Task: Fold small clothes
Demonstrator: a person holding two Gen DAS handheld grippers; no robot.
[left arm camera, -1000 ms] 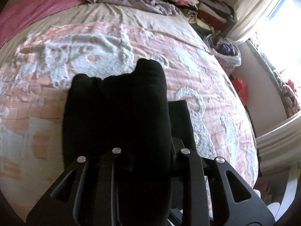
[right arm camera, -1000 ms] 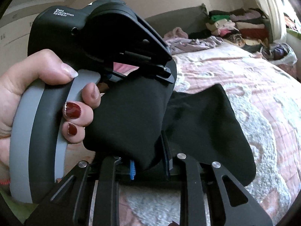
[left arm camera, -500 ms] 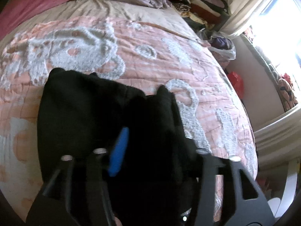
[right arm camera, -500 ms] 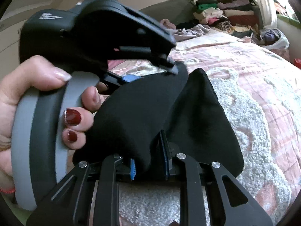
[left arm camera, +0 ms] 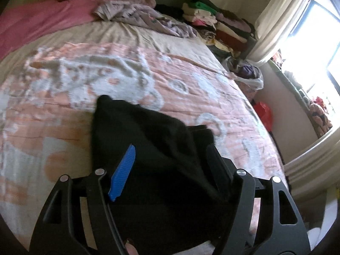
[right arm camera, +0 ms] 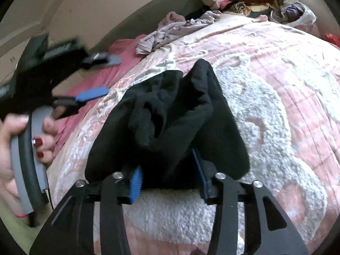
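Observation:
A small black garment point(left arm camera: 148, 140) lies bunched on the pink and white bedspread point(left arm camera: 63, 85). In the left wrist view my left gripper point(left arm camera: 170, 159) is open, its blue pad point(left arm camera: 123, 170) clear of the cloth, which lies under and between the fingers. In the right wrist view the black garment point(right arm camera: 170, 114) sits crumpled between my right gripper's point(right arm camera: 167, 174) parted blue pads point(right arm camera: 136, 180). The left gripper point(right arm camera: 93, 78) shows there at the left, open, away from the garment, held by a hand with red nails.
A pink sheet point(left arm camera: 42, 21) and a lilac crumpled garment point(left arm camera: 144, 17) lie at the bed's far end. Stacked folded clothes point(left arm camera: 221, 25) sit at the far right. A plastic bag point(left arm camera: 248, 74) and a window with curtain point(left arm camera: 297, 21) lie right of the bed.
Both grippers have opened and let the black garment drop onto the bedspread. The left gripper has pulled away to the left, off the cloth.

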